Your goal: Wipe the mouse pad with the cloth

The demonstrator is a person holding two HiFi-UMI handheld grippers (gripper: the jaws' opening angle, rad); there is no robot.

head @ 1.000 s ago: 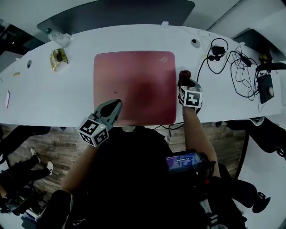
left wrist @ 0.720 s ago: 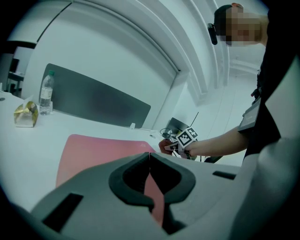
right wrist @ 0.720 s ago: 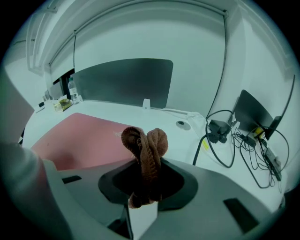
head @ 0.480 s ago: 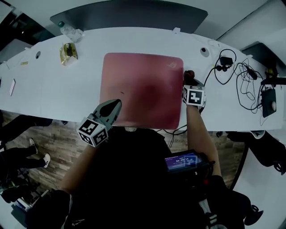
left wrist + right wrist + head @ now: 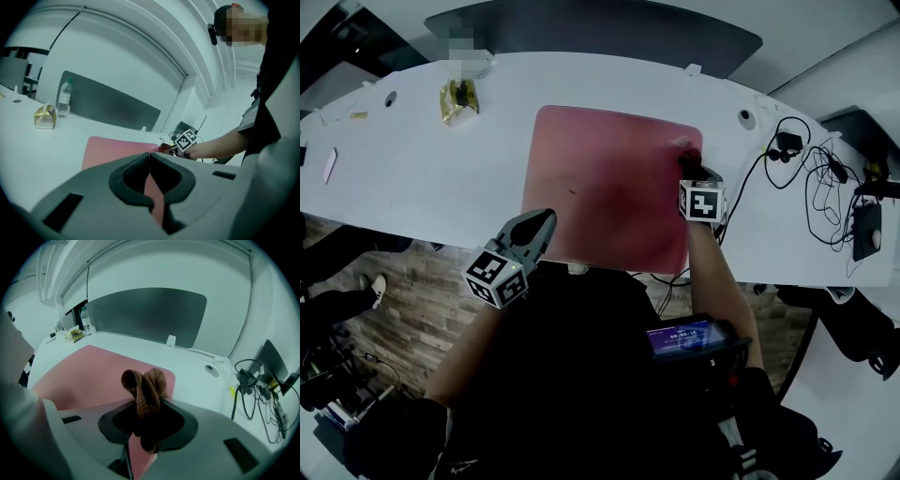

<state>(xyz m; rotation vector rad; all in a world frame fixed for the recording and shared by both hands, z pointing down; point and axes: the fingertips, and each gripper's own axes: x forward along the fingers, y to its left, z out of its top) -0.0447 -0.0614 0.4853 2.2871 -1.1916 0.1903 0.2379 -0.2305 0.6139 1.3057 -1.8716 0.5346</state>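
Observation:
A red mouse pad (image 5: 614, 187) lies on the white table (image 5: 422, 187). My right gripper (image 5: 694, 171) is over the pad's far right corner, shut on a bunched brown cloth (image 5: 145, 390). The cloth sticks up from between the jaws of the right gripper (image 5: 147, 417), with the pad (image 5: 89, 371) spreading out to the left beneath it. My left gripper (image 5: 541, 223) hovers at the pad's near left edge and is shut on nothing. In the left gripper view the left gripper (image 5: 150, 174) has its jaws together, and the pad (image 5: 112, 147) lies ahead.
A gold packet (image 5: 459, 101) and a water bottle (image 5: 64, 101) stand at the table's far left. Black cables (image 5: 816, 178) and a charger lie to the right of the pad. A dark divider panel (image 5: 600, 28) runs along the back edge.
My right gripper has moved with the cloth from just beside the pad's right edge onto its far right corner. The head view has swung left. The left gripper has stayed put.

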